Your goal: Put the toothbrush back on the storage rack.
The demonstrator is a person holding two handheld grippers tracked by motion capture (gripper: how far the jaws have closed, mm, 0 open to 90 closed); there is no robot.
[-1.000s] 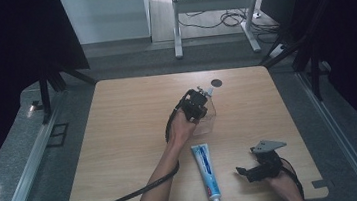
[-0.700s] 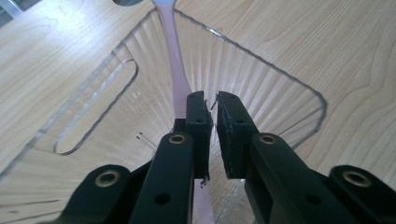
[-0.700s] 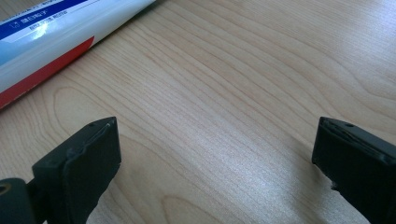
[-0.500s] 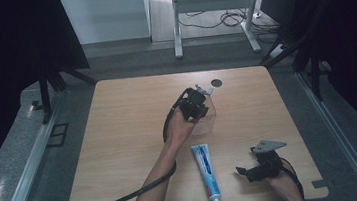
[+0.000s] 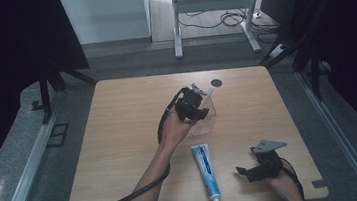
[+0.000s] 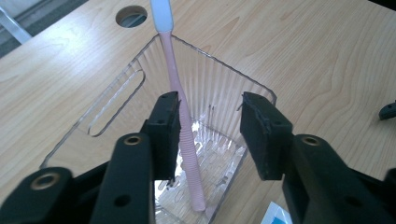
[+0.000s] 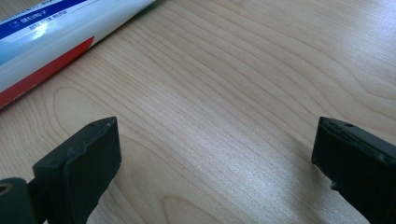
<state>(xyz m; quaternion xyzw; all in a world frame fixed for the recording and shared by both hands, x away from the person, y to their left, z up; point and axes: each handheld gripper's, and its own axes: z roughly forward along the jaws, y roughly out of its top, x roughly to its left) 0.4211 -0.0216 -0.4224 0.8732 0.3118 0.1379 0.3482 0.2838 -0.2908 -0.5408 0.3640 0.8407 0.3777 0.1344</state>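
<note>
A slim pink ribbed toothbrush (image 6: 187,140) is stood tilted inside a clear ridged plastic holder (image 6: 219,100) near the table's (image 5: 120,137) centre. The left gripper (image 6: 210,130) is held open, its jaws clasping nothing. At five o'clock, the right gripper (image 7: 215,163) is spread wide, empty, beside a glossy toothpaste tube (image 5: 206,170).

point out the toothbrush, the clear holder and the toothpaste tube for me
toothbrush (image 6: 186,140): left gripper view, on the ribbed pink handle inside the holder
clear holder (image 6: 114,100): left gripper view, on its slotted side wall
toothpaste tube (image 5: 205,168): high view, on the middle of the tube's body
</note>
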